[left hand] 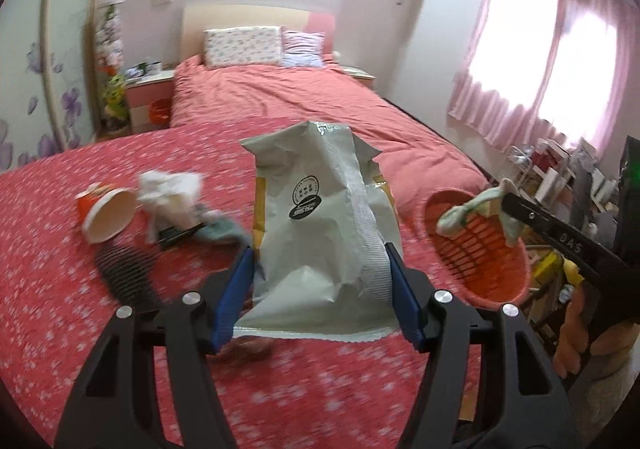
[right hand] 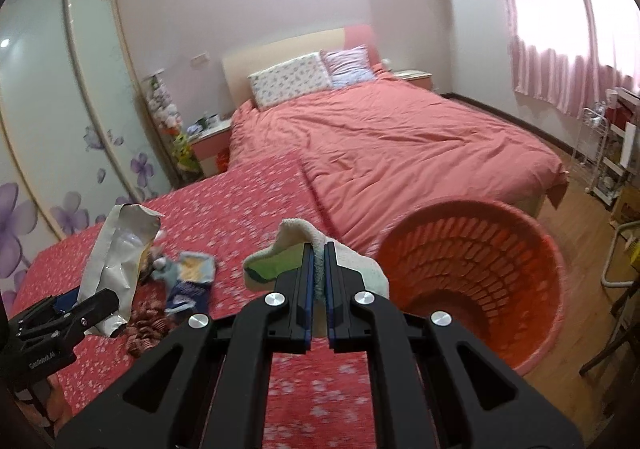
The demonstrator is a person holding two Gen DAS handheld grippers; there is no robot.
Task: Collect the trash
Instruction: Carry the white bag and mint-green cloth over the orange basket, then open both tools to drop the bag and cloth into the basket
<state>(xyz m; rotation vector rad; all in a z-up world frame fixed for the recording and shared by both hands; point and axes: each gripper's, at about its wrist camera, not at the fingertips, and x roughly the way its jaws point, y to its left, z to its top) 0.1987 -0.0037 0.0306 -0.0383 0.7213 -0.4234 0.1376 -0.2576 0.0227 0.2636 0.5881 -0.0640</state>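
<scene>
Left wrist view: my left gripper (left hand: 320,285) has its blue pads pressed against both sides of a torn grey-white bag (left hand: 320,217), which stands upright between them, lifted off the red flowered cover (left hand: 48,249). The bag's top is ripped open, and a round dark stamp shows on its front. Under it I see brown round bits (left hand: 252,349) lying on the cover. To the left are a tipped paper cup (left hand: 106,215), a crumpled white tissue (left hand: 170,189) just beside it, a black comb (left hand: 126,269) nearer to me, and some small wrappers, too blurred to name. On the right, my right gripper (left hand: 505,201) comes in from the edge and holds a pale sock (left hand: 468,215) in front of the orange basket (left hand: 500,281).

In the right wrist view, my right gripper (right hand: 319,265) has its jaws nearly together, pinching the sock (right hand: 296,253), whose white and green parts hang out on both sides. The basket (right hand: 472,285) stands just right of the sock, at the edge of the cover (right hand: 240,201), and what I can see of its inside is bare. Far left, my left gripper (right hand: 92,309) grips the bag (right hand: 116,253), with the brown bits (right hand: 146,329) and a blue wrapper (right hand: 192,281) near it. Behind lies a bed (right hand: 400,141) with two pillows (right hand: 312,79).
</scene>
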